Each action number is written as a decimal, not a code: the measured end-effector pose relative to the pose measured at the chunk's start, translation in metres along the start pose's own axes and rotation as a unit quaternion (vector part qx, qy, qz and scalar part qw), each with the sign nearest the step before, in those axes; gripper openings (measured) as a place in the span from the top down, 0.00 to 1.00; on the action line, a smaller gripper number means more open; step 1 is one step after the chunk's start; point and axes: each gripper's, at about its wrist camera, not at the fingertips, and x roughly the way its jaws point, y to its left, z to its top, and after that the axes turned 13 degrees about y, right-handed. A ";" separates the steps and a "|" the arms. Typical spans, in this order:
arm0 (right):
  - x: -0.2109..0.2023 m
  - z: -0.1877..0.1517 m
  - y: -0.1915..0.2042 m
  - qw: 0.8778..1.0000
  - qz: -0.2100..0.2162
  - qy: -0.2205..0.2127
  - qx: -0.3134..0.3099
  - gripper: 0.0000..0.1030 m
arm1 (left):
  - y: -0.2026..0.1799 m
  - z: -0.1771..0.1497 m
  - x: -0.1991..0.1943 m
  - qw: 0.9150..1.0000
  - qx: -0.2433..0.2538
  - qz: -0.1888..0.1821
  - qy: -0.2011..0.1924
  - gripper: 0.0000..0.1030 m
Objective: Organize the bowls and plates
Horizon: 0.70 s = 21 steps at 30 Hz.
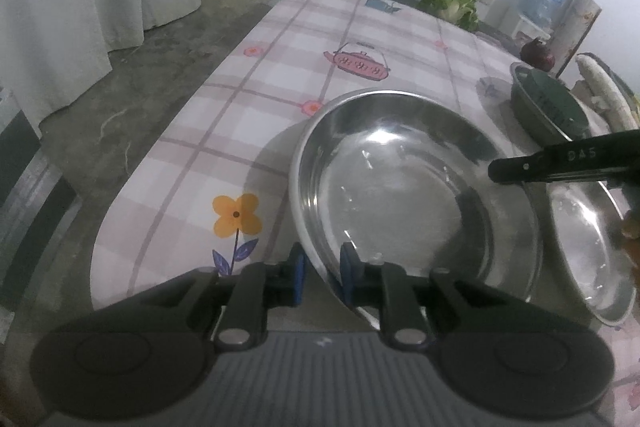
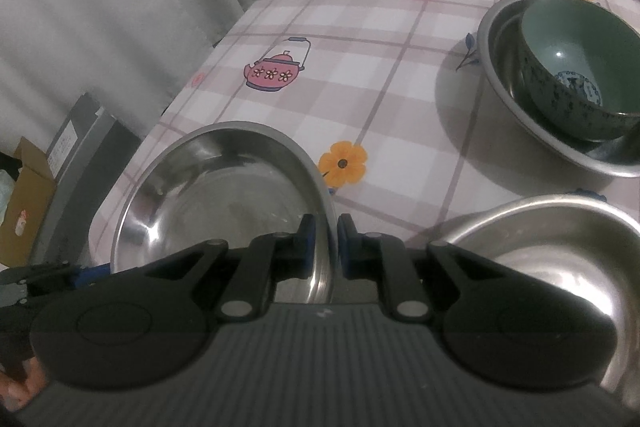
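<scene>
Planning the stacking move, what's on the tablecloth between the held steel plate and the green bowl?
Right wrist view: only bare tablecloth with a printed orange flower between the steel plate and green bowl.

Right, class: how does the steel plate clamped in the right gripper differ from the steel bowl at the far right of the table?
The steel plate is shallow and tilted up off the tablecloth; the steel bowl is deeper and sits flat. The plate is empty and pinched at its rim by the right gripper; the bowl holds a green bowl and is untouched. Both are shiny metal.
</scene>
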 end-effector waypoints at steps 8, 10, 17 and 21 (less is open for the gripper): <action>0.006 0.003 0.002 1.000 0.000 0.004 0.005 0.89 | -0.005 0.003 0.006 1.000 0.003 0.023 -0.008 0.81; 0.006 0.003 0.003 1.000 -0.001 0.003 0.005 0.89 | -0.006 0.003 0.005 1.000 0.003 0.028 -0.010 0.81; 0.005 0.002 0.006 1.000 -0.004 0.003 0.001 0.89 | -0.004 0.002 0.001 0.999 0.002 0.030 -0.014 0.81; 0.004 0.002 0.009 1.000 -0.003 0.001 0.000 0.89 | -0.002 0.001 -0.002 0.999 0.000 0.031 -0.019 0.81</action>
